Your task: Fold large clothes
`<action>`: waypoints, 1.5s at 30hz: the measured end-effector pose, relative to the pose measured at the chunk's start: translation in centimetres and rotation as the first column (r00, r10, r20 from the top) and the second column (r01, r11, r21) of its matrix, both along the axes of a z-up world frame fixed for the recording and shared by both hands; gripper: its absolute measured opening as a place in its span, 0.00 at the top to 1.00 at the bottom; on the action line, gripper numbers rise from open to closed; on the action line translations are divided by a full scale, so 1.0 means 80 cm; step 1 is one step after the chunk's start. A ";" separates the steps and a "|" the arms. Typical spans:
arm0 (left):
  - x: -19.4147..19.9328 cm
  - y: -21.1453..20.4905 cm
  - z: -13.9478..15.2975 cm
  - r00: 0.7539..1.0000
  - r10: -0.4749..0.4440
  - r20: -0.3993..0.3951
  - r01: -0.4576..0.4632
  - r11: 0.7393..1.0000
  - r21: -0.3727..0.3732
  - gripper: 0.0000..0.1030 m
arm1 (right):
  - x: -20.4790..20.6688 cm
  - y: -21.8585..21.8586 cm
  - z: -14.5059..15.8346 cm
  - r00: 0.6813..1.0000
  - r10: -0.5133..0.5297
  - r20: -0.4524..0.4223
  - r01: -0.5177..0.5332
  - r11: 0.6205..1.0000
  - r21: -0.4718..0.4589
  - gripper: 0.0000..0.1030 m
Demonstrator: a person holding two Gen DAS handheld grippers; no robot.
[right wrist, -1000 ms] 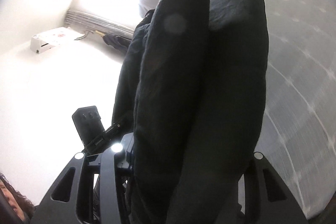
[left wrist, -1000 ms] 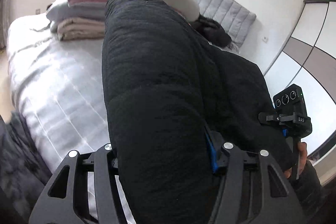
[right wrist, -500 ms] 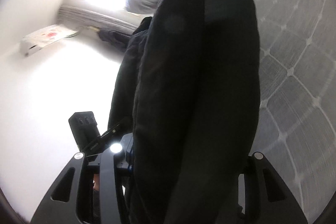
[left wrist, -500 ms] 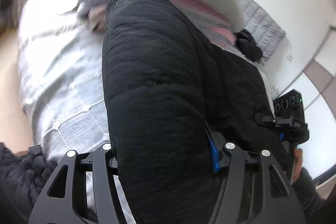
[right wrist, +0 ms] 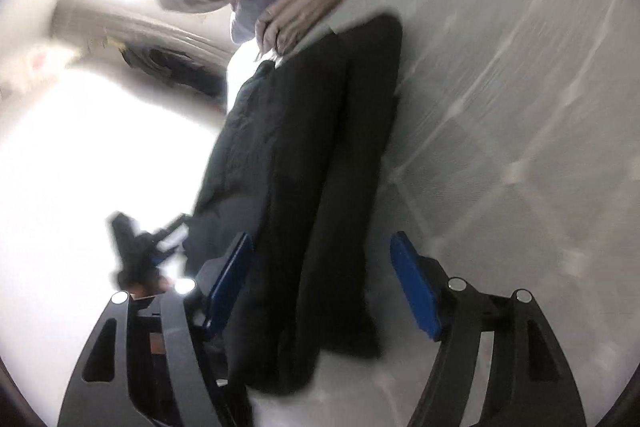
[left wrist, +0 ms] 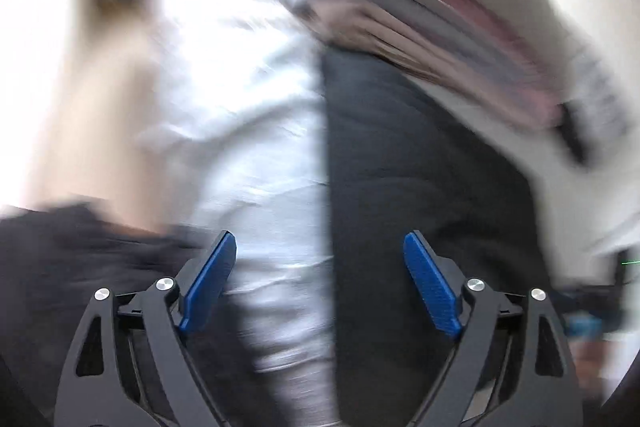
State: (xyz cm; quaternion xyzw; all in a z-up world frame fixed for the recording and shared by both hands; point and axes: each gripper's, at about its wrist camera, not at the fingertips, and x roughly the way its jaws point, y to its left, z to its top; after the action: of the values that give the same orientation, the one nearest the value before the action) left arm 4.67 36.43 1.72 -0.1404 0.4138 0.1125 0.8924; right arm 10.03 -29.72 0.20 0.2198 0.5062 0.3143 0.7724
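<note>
Since the earlier frames both grippers have let go of the black padded garment: it was pinched thick between each pair of fingers, and now it lies released on the bed (right wrist: pixel 520 107), whose pale grey quilted cover fills the right half of the right wrist view and the bright, blurred middle of the left wrist view. The stack of folded clothes (left wrist: pixel 460 11), grey over pink over beige, sits in the upper right of the left wrist frame and across the top of the right wrist frame; the garment's far end reaches to its foot, which suggests it was set down beside the finished pile on purpose. The black garment (right wrist: pixel 320 167) runs as a long folded bundle from the upper middle down to the lower middle of the right wrist frame, and down the right centre of the left wrist frame (left wrist: pixel 400 187). The left gripper (left wrist: pixel 320 283) has its fingers spread wide and empty, with the garment's left edge running up between them and the cloth passing behind the right pad. The right gripper (right wrist: pixel 322 283) is likewise spread and holding nothing; the bundle's near end lies between its fingers, closer to the left pad, though motion blur hides whether it touches.
</note>
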 end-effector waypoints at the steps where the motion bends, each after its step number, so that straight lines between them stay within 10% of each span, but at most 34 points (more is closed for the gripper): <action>1: -0.014 -0.016 0.008 1.000 0.011 0.013 -0.012 0.998 0.053 0.19 | -0.005 0.008 0.020 0.999 -0.004 0.049 0.005 0.999 -0.036 0.24; 7: -0.090 -0.110 0.029 0.994 -0.019 0.104 -0.008 0.967 0.256 0.19 | -0.062 0.045 0.090 0.940 0.086 0.330 -0.044 0.990 -0.135 0.20; 15: -0.128 -0.137 0.030 0.988 -0.023 0.153 -0.011 0.976 0.217 0.19 | 0.048 0.120 -0.058 0.994 0.110 -0.010 -0.110 0.973 -0.202 0.20; 25: -0.145 -0.142 0.045 0.979 -0.036 0.200 -0.022 0.961 0.277 0.19 | -0.017 0.128 0.060 0.935 0.081 0.345 -0.033 0.989 -0.142 0.20; 31: -0.147 -0.157 0.052 0.974 -0.064 0.217 -0.011 0.944 0.328 0.19 | 0.011 0.176 -0.020 0.969 0.171 0.178 -0.122 0.959 -0.256 0.17; 40: -0.151 -0.158 0.056 0.970 -0.067 0.233 -0.014 0.944 0.329 0.19 | -0.014 0.173 0.047 0.931 0.141 0.336 -0.064 0.971 -0.228 0.15; 45: -0.151 -0.162 0.055 0.969 -0.073 0.234 -0.010 0.942 0.337 0.19 | 0.006 0.214 -0.027 0.946 0.241 0.219 -0.127 0.892 -0.433 0.09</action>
State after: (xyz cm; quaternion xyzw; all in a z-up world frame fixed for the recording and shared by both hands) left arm -7.41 23.47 6.15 0.0075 0.2782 0.1489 0.9489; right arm 10.53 -12.63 -1.96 -0.0423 0.4712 0.2992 0.8286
